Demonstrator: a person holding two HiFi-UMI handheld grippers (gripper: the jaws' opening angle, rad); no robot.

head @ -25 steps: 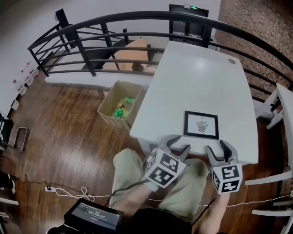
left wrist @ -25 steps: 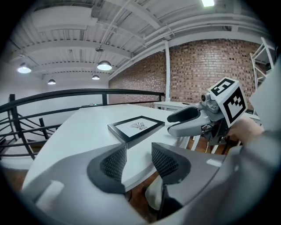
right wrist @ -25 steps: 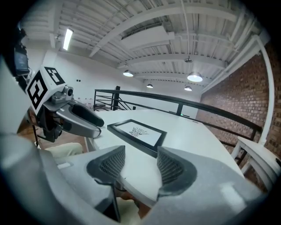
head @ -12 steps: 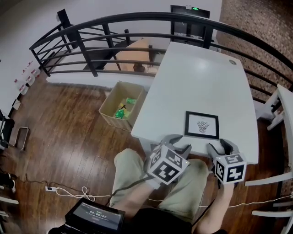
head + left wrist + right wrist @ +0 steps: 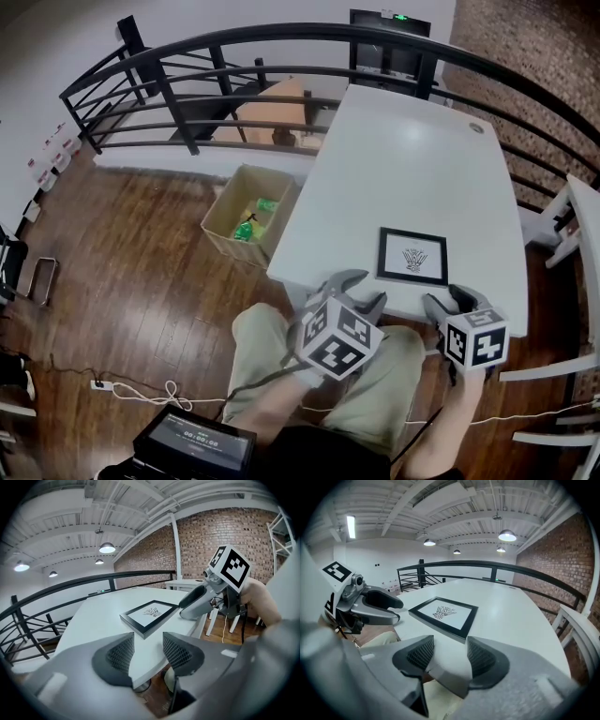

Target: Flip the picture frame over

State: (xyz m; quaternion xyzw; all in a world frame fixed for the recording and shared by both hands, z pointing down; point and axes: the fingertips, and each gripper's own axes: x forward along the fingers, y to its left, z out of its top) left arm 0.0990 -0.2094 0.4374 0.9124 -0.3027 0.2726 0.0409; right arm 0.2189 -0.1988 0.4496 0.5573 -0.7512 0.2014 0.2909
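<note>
left gripper (image 5: 360, 289), jaws apart and just opening wider with nothing between them, hovers at the white table (image 5: 412, 159) edge; right gripper (image 5: 448, 302) likewise apart, empty. black picture frame (image 5: 412, 256) lies face up just beyond both.

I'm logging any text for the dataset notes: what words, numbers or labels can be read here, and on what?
No text reads clearly.
Dark device's screen, at the bottom edge: a row of digits, too blurred to quote.
Picture frame: a line drawing, no words.
Labels on the left wall: too small to read.
</note>
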